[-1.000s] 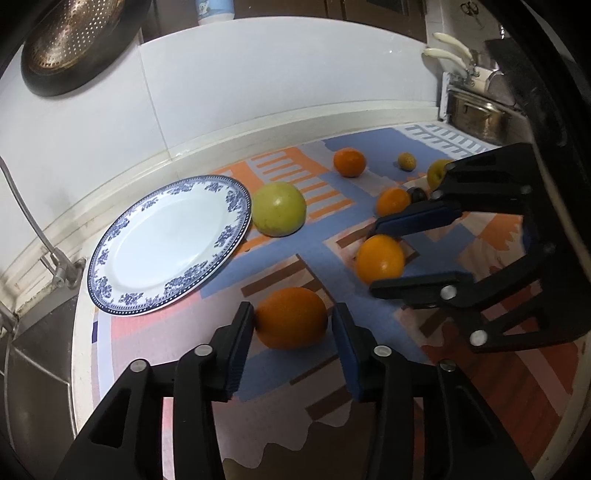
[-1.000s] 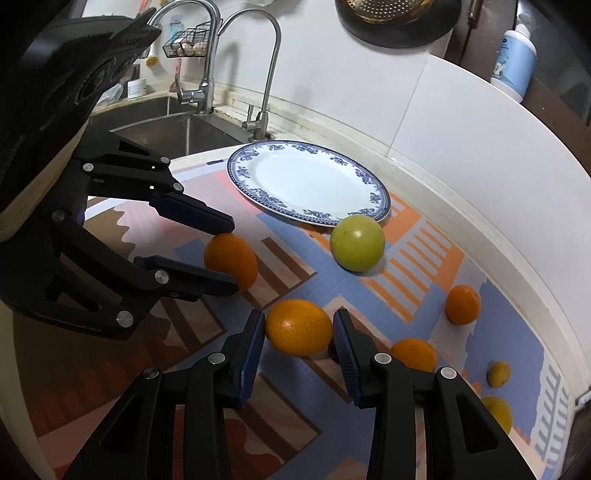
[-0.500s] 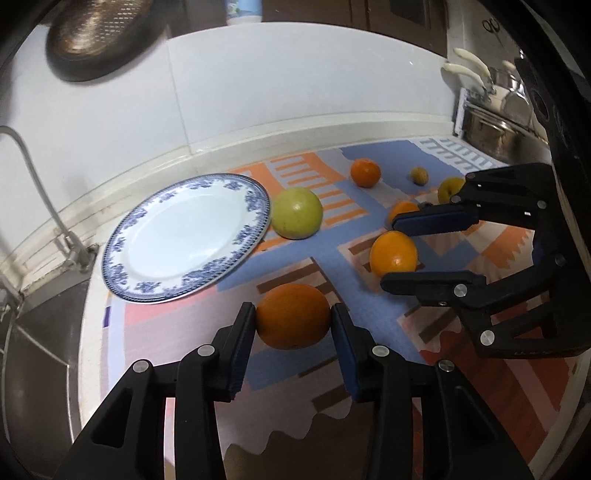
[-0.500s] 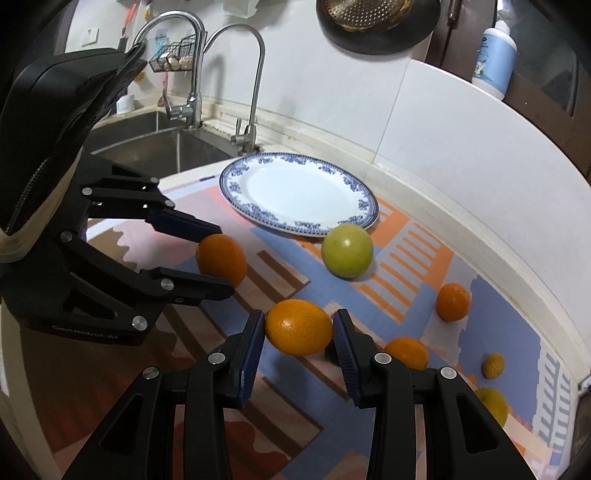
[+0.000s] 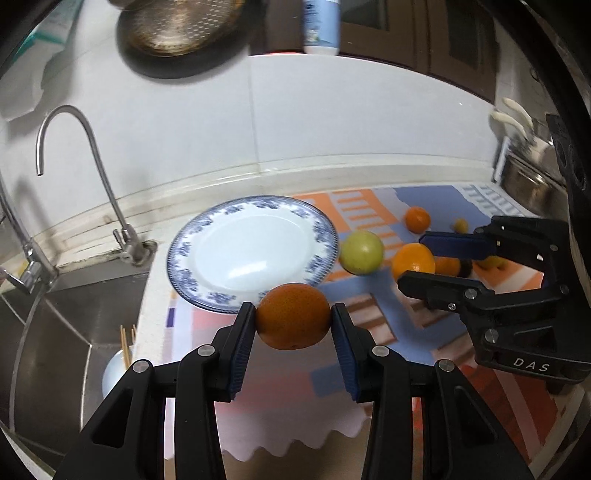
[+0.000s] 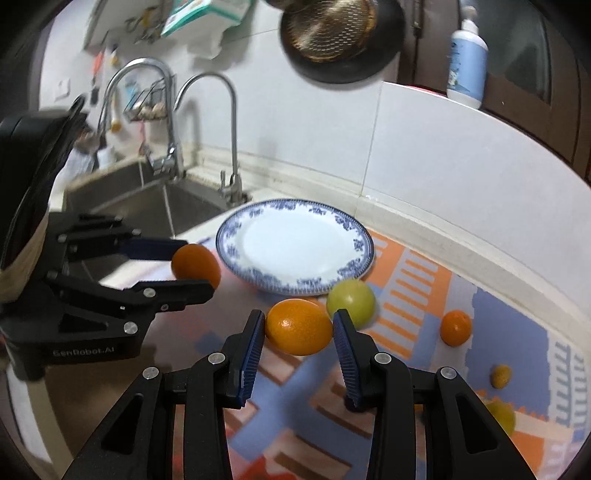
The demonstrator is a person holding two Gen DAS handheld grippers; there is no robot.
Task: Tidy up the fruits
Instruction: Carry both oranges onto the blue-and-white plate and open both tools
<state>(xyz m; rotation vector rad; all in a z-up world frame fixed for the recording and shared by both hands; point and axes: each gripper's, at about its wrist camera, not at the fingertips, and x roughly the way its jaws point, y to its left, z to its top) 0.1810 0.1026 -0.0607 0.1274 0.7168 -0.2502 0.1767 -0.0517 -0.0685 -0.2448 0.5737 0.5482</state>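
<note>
Each gripper holds an orange in the air above the patterned mat. My left gripper is shut on a darker orange just in front of the near rim of the blue-and-white plate. In the right wrist view this left gripper hangs left of the plate. My right gripper is shut on a brighter orange, short of the plate and next to a green fruit. Nothing lies on the plate.
On the mat lie a small orange, a small yellow fruit and a yellow-green one. A steel sink with a faucet lies left of the plate, with a bowl and chopsticks inside. A colander hangs on the wall.
Both grippers have lifted their oranges off the mat and carried them closer to the plate. Both wrists have rolled, so the counter looks more level.
</note>
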